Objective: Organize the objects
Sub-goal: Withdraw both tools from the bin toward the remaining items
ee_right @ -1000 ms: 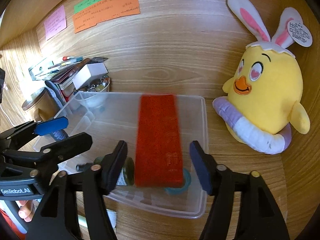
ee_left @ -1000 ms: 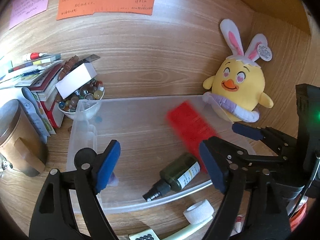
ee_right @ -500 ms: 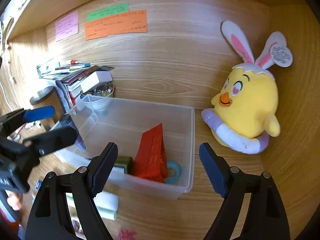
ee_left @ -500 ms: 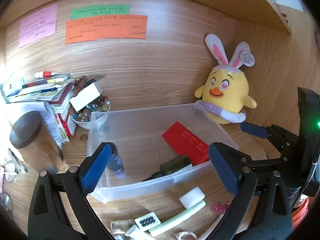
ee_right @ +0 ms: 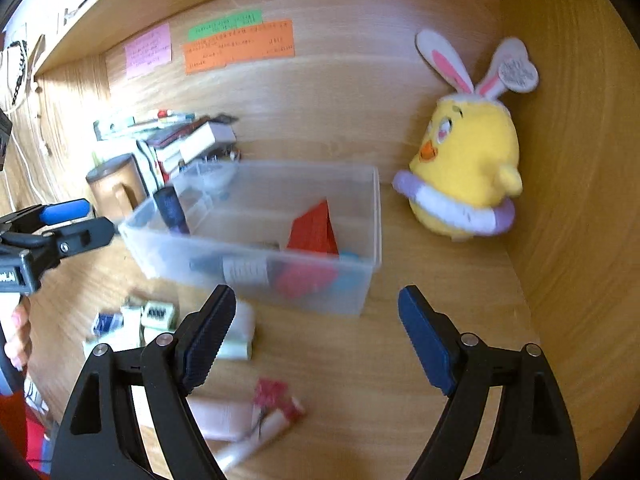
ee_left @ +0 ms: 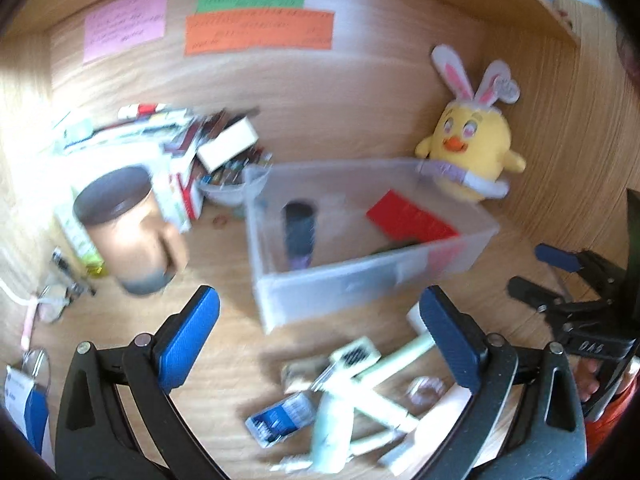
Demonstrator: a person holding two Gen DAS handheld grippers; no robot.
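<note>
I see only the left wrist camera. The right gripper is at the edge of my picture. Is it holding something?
Observer: No. In the right wrist view the right gripper is open, with nothing between its fingers.
Operator: What lies in the clear bin next to the red packet?
Observer: A dark bottle with a white label lies along the near wall of the clear bin, left of the red packet.
Operator: Is anything on the desk under the right gripper?
Observer: A small red crinkled item lies on the desk, close to the gripper's left finger.
</note>
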